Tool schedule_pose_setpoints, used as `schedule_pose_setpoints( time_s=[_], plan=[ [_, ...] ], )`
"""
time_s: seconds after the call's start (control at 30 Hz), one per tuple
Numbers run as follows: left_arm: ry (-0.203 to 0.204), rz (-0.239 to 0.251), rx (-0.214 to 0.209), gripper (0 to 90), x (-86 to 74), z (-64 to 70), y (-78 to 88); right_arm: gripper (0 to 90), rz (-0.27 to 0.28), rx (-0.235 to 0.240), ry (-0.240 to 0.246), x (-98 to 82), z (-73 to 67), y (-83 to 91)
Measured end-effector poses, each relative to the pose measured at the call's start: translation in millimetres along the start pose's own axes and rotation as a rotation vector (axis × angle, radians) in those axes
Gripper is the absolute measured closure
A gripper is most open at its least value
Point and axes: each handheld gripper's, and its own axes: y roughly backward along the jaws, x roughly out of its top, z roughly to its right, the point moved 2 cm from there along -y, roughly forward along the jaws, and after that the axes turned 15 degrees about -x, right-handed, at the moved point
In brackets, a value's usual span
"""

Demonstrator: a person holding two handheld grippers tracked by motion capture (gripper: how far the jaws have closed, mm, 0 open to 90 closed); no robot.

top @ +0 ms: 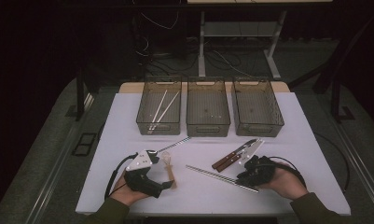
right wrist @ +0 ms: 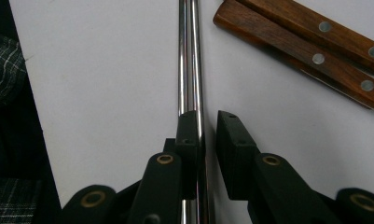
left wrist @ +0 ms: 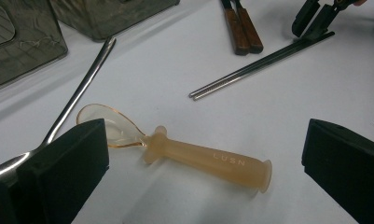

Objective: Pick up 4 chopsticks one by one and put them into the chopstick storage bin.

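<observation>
The right gripper (top: 248, 176) is down at the metal chopsticks (right wrist: 190, 56), which lie flat on the white surface (top: 287, 126). Its fingers (right wrist: 233, 140) are almost together, with the chopsticks between them. One finger is touching the sticks; the other has a thin gap, so they are not pinching yet. Two wooden-handled knives (right wrist: 315, 46) lie just beside the chopsticks. The left gripper (top: 162, 185) is farther from the chopsticks, and its fingers (left wrist: 63, 163) are spread wide, holding nothing. An orange plastic spoon (left wrist: 194, 156) lies between them on the surface, near the chopsticks.
</observation>
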Motion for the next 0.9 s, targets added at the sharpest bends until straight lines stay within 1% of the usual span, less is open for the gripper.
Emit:
schedule_pose_setpoints(
  time_s=[0.17, 0.2, 0.3, 0.47, 0.57, 0.63, 0.8, 0.9],
  plan=[
    [0.000, 0.001, -0.001, 0.0, 0.1, 0.0, -0.1, 78.9, -0.019, -0.002, 0.017, 3.9, -1.7, -1.8],
    [-0.001, 0.000, -0.002, 0.0, 0.1, 0.1, -0.1, 78.9, -0.025, -0.002, 0.028, 5.2, -1.8, -2.5],
    [-0.002, 0.001, -0.003, 0.0, 0.2, 0.1, -0.1, 78.9, -0.060, -0.014, 0.052, 9.8, -2.9, -4.7],
    [-0.002, 0.002, -0.005, 0.0, 0.2, 0.4, -0.1, 81.6, -0.145, -0.022, 0.085, 20.4, -5.6, -6.4],
    [-0.003, 0.001, -0.006, 0.0, 0.2, 0.6, -0.1, 81.8, -0.204, -0.027, 0.111, 27.5, -7.1, -8.1],
    [-0.003, 0.001, -0.006, 0.0, 0.3, 0.8, -0.1, 81.8, -0.240, -0.027, 0.119, 31.6, -7.6, -9.5],
    [-0.002, -0.002, -0.007, 0.0, 0.5, 1.2, -0.2, 82.2, -0.318, -0.042, 0.151, 40.7, -7.5, -13.7],
    [-0.003, 0.002, -0.008, 0.0, 0.6, 1.5, -0.5, 82.9, -0.355, -0.036, 0.147, 44.6, -7.7, -15.7]
  ],
)
